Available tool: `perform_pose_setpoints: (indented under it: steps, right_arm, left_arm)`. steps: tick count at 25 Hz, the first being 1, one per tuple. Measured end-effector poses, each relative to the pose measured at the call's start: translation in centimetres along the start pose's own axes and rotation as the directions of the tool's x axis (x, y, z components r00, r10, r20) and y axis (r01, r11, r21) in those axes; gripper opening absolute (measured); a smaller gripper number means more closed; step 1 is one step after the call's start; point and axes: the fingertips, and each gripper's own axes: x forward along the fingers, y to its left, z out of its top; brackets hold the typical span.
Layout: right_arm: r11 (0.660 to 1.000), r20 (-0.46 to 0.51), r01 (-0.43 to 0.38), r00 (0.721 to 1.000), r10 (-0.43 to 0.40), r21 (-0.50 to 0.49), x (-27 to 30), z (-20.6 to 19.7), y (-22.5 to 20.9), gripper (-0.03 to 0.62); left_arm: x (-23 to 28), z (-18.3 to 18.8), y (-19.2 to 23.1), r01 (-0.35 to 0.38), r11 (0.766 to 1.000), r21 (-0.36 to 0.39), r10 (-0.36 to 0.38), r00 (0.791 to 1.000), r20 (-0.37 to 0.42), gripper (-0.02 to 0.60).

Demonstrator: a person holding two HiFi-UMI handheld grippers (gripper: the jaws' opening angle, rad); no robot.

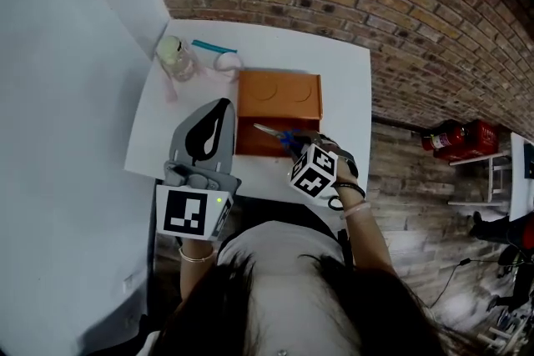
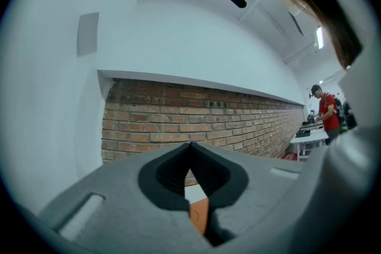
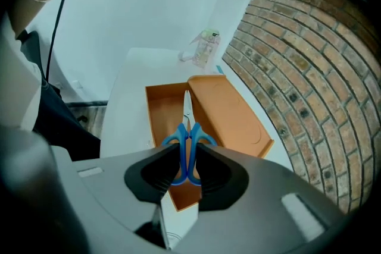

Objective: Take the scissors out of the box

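The orange box point(image 1: 249, 147) sits open on the white table point(image 1: 346, 96), its lid point(image 1: 279, 92) folded back behind it. My right gripper point(image 1: 294, 144) points steeply down over the box's near right corner. It is shut on the blue handles of the scissors point(image 1: 274, 132), whose steel blades stick out over the box's inside. In the right gripper view the scissors point(image 3: 187, 116) hang above the box floor point(image 3: 162, 110), gripped by my right gripper point(image 3: 187, 154), with the lid point(image 3: 229, 113) to the right. My left gripper point(image 1: 222, 106) is held level left of the box, shut and empty; it point(image 2: 190, 149) faces the brick wall.
At the table's far left corner stand a clear plastic jar point(image 1: 177, 58), a teal stick point(image 1: 213, 47) and a white ring point(image 1: 227, 61). A brick wall runs behind the table. A red canister point(image 1: 463, 137) lies on the floor at right. A person in red point(image 2: 326, 113) stands far off.
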Motion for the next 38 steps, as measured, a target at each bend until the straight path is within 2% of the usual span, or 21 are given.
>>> perform_pose_setpoints:
  steps: [11,20,29,38]
  right_arm:
    - [0.991,0.082,0.066,0.994,-0.076,0.12,-3.4,0.2,0.9,0.095]
    - [0.968,0.173,0.115,0.973,-0.156,0.223,-6.7,1.5,1.8,0.095]
    - [0.938,0.264,0.172,0.93,-0.256,0.303,-10.6,2.7,3.1,0.095]
    - [0.894,0.348,0.24,0.858,-0.377,0.378,-15.1,4.3,4.6,0.095]
  left_arm:
    - [-2.8,0.8,-2.1,0.037,0.999,0.013,-0.037,0.999,0.008,0.002]
    - [-4.9,1.3,-3.7,0.072,0.997,0.025,-0.072,0.997,0.004,0.002]
    - [-7.9,1.7,-4.8,0.098,0.995,0.03,-0.098,0.995,0.006,0.002]
    - [-11.2,2.0,-5.5,0.119,0.992,0.039,-0.12,0.993,0.014,0.002]
